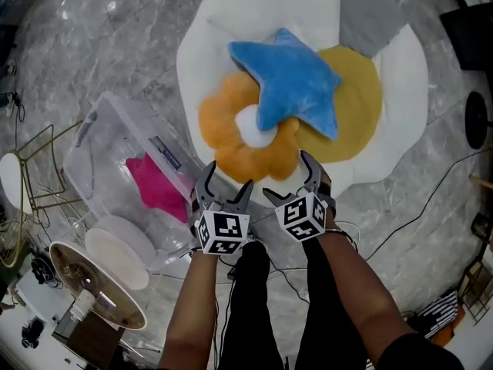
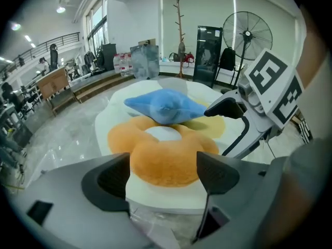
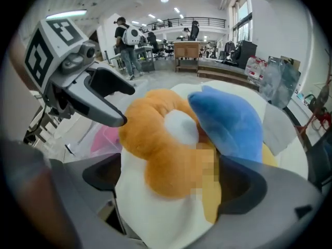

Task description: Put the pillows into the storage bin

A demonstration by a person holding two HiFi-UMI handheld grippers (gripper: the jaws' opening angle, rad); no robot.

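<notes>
Two hand-held claws hang low over a heap of pillows on the marble floor [image 1: 92, 37], both tilted steeply down and side by side at the heap's near edge. The left claw [image 1: 227, 182] is released, its jaws wide apart with nothing gripped; its own view looks through the gap at the orange pillow [image 1: 231, 137] just ahead. The right claw [image 1: 291, 179] is likewise released, jaws spread; the near edge of the white pillow [image 1: 231, 21] and the orange pillow sit in the gap, the pads not pressing on them.

The orange pillow, flower-shaped with a white centre, lies on the large white pillow; a blue star [image 1: 293, 83] rests on top of it, overlapping both the orange pillow and the yellow disc [image 1: 358, 106] on the white pillow's face.

The clear bin [image 1: 100, 141] stands on the floor just left of the heap, close beside the left claw, open at the top; a pink pillow [image 1: 158, 183] lies inside it.
</notes>
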